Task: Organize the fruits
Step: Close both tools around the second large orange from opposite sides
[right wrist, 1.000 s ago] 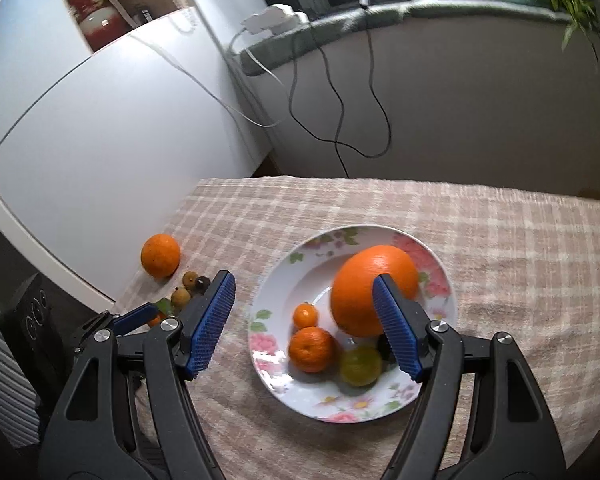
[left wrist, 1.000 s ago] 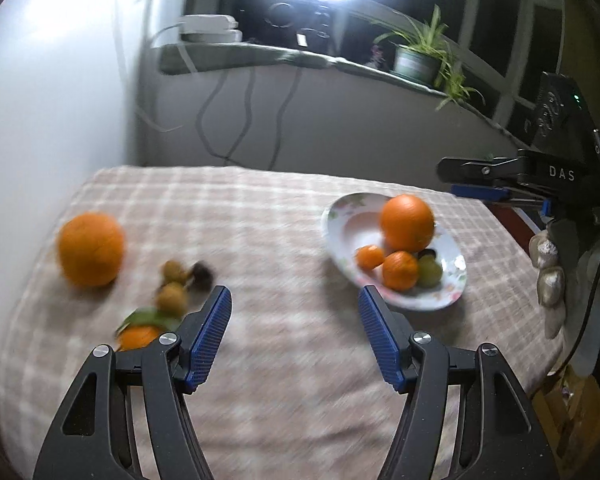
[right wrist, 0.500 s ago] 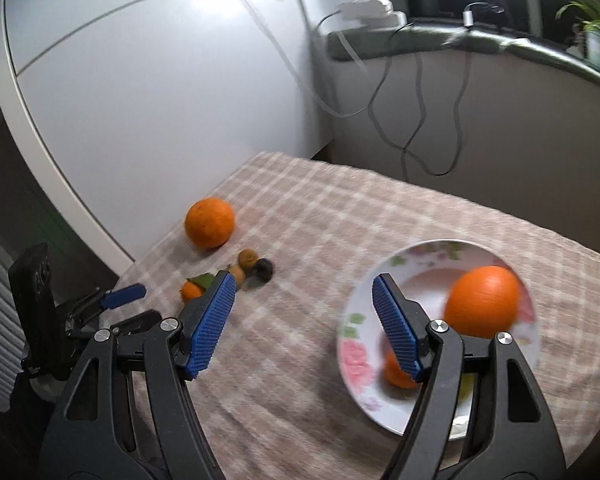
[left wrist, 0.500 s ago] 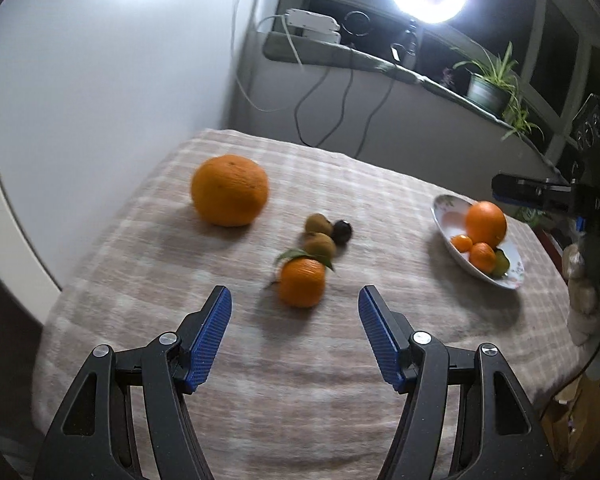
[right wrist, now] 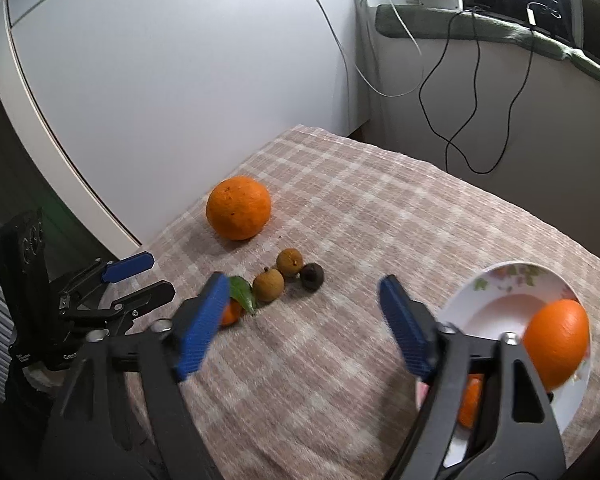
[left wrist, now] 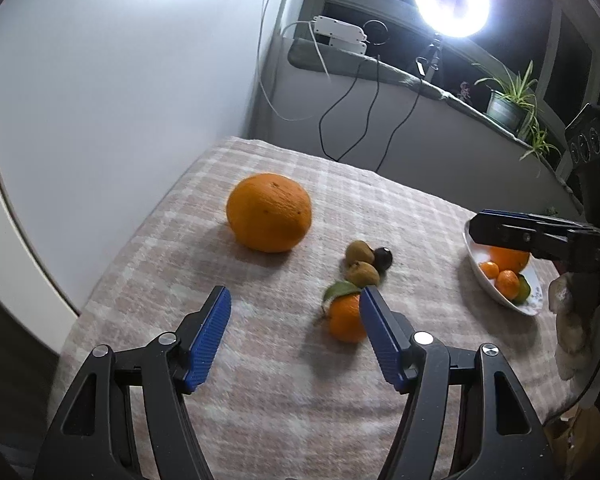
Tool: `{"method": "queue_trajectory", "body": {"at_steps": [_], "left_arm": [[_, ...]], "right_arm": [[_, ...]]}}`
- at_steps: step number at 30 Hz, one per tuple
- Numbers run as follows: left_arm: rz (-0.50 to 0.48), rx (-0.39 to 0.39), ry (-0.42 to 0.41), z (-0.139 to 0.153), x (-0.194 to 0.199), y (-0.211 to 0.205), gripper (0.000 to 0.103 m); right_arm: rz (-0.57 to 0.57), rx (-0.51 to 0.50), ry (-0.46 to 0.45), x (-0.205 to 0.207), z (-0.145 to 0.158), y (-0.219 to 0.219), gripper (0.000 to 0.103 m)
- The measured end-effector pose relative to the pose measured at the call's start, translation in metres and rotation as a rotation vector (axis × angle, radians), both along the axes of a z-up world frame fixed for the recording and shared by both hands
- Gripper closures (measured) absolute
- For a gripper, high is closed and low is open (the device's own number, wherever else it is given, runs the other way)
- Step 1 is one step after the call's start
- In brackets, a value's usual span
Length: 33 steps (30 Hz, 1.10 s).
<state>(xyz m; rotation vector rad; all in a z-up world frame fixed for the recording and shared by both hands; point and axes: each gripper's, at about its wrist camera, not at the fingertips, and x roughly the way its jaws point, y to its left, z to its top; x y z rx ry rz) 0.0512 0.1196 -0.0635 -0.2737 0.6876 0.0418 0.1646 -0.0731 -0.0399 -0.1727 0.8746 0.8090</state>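
opening at this moment, the jaws of the left gripper are held apart with nothing pressed between the blue pads; the small leafed tangerine is seen just beside the right pad, partly behind it, and is not gripped. the right gripper is likewise catalogued as opening, its jaws wide and empty above bare cloth.

items still loose on the checked tablecloth:
- tangerine with leaf, toward the near left edge.
- two brown fruits and one dark fruit, touching or nearly so, just beyond the tangerine.
- large orange, near the left edge by the white wall, well apart from the plate.

items already collected: a second large orange and several small fruits, held in the flowered plate at the right edge of the cloth.

risks judged from here:
- the tangerine could be nudged sideways by the nearer pad, since it is not centred between the jaws.
- the small round fruits could be scattered toward the edge if bumped.
- the two grippers are aimed at the same cluster, so a clash is possible.
- the large orange may be too wide for a secure hold.
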Motion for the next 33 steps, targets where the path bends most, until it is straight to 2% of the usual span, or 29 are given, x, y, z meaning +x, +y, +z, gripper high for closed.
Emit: {"method": "queue_trajectory", "body": {"at_steps": [6, 11, 16, 21, 31, 33], "left_arm": [[-0.015, -0.016, 0.002, -0.001, 0.017, 0.011, 0.026], [-0.042, -0.059, 0.013, -0.004, 0.039, 0.022, 0.026], [-0.052, -0.145, 0.021, -0.009, 0.062, 0.036, 0.026], [-0.058, -0.158, 0.048, -0.016, 0.079, 0.041, 0.026], [-0.066, -0.179, 0.08, -0.025, 0.095, 0.049, 0.026], [-0.069, -0.18, 0.087, -0.026, 0.096, 0.049, 0.026]], "right_arm": [[0.01, 0.007, 0.057, 0.018, -0.007, 0.028, 0.007], [0.03, 0.03, 0.128, 0.039, -0.016, 0.053, 0.007], [0.027, 0.072, 0.247, 0.066, -0.031, 0.076, 0.007], [0.027, 0.081, 0.337, 0.087, -0.045, 0.097, 0.007], [0.048, 0.046, 0.389, 0.095, -0.061, 0.124, 0.011], [0.051, 0.036, 0.395, 0.095, -0.064, 0.128, 0.017]]}}
